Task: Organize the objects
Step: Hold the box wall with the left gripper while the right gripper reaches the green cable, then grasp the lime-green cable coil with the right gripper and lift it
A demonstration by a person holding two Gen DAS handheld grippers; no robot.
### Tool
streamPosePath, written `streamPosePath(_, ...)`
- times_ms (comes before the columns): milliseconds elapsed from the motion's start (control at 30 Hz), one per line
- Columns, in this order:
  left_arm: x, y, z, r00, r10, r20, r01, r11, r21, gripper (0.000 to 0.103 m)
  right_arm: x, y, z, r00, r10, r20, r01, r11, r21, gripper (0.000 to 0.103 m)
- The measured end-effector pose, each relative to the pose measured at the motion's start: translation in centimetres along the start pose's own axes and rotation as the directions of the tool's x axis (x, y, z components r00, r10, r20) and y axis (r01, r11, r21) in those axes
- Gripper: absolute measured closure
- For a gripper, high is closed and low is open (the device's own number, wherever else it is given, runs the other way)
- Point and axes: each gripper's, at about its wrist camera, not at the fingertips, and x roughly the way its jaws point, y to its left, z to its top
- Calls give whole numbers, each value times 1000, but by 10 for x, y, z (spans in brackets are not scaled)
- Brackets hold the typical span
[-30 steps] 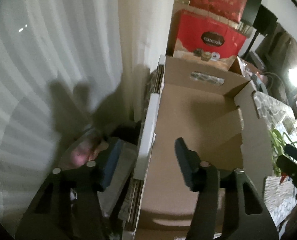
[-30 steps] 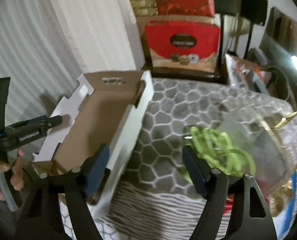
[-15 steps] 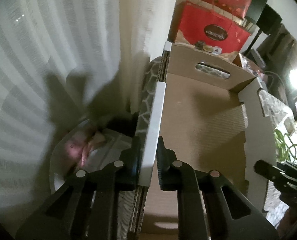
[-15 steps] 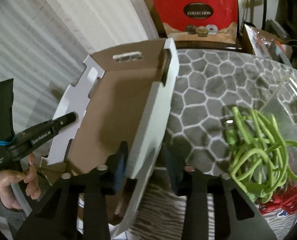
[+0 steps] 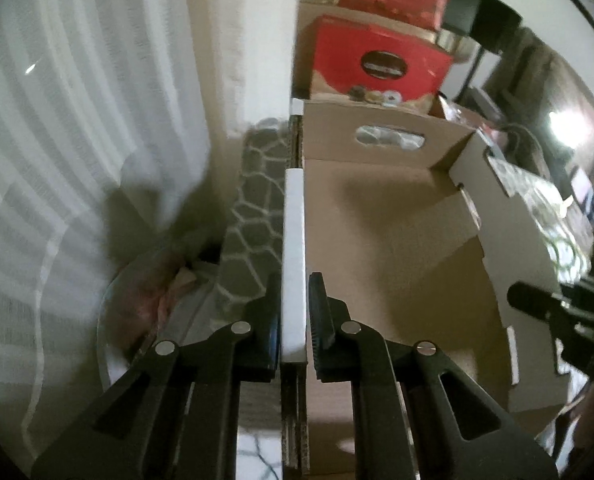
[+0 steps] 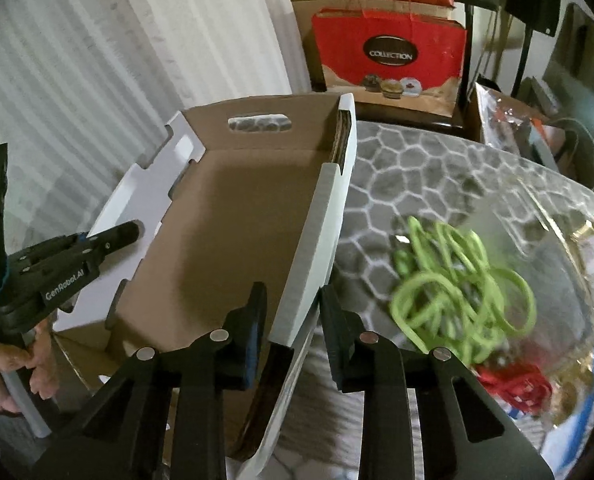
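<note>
**Both hand-held grippers on the side walls of the cardboard box**

Left wrist view: the left hand-held gripper (image 5: 294, 320) stands at the lower centre of the frame. Its two fingers are clamped on the white top edge of one side wall of the cardboard box (image 5: 397, 240). The wall runs straight up the frame from between the fingers. The brown, empty inside of the box fills the right half of the picture, and the end wall with a handle hole is at the upper centre. At the right edge the tip of the right hand-held gripper (image 5: 537, 304) shows at the opposite wall. Left of the box is a grey patterned cover (image 5: 253, 216), and a white curtain (image 5: 77, 120) fills the left side.

Right wrist view: the right hand-held gripper (image 6: 291, 316) is at the lower centre, and its fingers are closed on the white edge of the other side wall. The box (image 6: 225, 216) lies in the centre left. A green cord (image 6: 457, 280) lies in a tangle on the cover at the right, well apart from the box. A red gift bag (image 6: 389, 56) stands at the upper centre.
</note>
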Motion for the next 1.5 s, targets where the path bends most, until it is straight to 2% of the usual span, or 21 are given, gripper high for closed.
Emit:
streamPosePath(133, -7, -11, -15, 999, -32, -7, 32, 999, 16, 91, -7, -13, -18, 1000, 2, -13, -2, 1000, 6, 75)
streamPosePath(367, -13, -12, -39, 996, -83, -35, 83, 997, 7, 90, -13, -28, -47, 998, 52, -28, -52, 999, 13, 73)
streamPosePath(467, -10, -13, -48, 995, -85, -43, 86, 996, 3, 90, -17, -34, -54, 994, 110, -28, -109, 993, 35, 62)
streamPosePath(500, -8, -14, -51, 996, -81, -48, 81, 997, 3, 90, -19, -35, -56, 993, 119, -23, -118, 992, 37, 52)
streamPosePath(533, -6, -14, -53, 996, -80, -51, 80, 997, 3, 90, -23, -37, -57, 993, 118, -16, -117, 993, 35, 47)
streamPosePath(633, -3, -14, -56, 996, -76, -53, 77, 997, 4, 89, -38, -50, -56, 994, 108, 14, -108, 993, 40, 46)
streamPosePath(667, -3, -14, -55, 996, -70, -52, 70, 998, 5, 85, -46, -58, -55, 994, 104, 30, -106, 993, 52, 46)
streamPosePath(700, -1, -14, -54, 997, -59, -51, 59, 998, 8, 80, -53, -64, -54, 995, 93, 45, -96, 994, 60, 45)
streamPosePath(833, 4, -13, -53, 996, -60, -59, 61, 998, 9, 77, -70, -89, -42, 995, -9, 100, 0, 996, 93, 37)
streamPosePath(867, 7, -12, -53, 996, -63, -69, 64, 998, 9, 79, -69, -95, -39, 994, -28, 106, 17, 995, 97, 37)
streamPosePath(900, 10, -11, -53, 995, -72, -76, 73, 997, 9, 87, -68, -100, -34, 993, -45, 108, 34, 995, 97, 36)
streamPosePath(933, 12, -10, -53, 991, -103, -83, 104, 995, 1, 89, -66, -102, -32, 992, -59, 108, 48, 994, 95, 35)
streamPosePath(1100, 11, -2, -56, 991, -117, -67, 113, 992, -55, 92, -38, -107, -15, 991, -97, 90, 91, 994, 58, 33)
streamPosePath(1200, 10, 1, -58, 994, -98, -55, 95, 994, -59, 92, -22, -101, -8, 991, -101, 84, 100, 995, 13, 24)
streamPosePath(1300, 10, 4, -60, 994, -100, -53, 96, 993, -71, 92, -2, -91, -1, 989, -137, 60, 139, 990, -34, 24)
streamPosePath(1500, 11, 4, -59, 993, -108, -53, 104, 992, -69, 92, 35, -91, 2, 985, -169, -19, 168, 984, -53, 24)
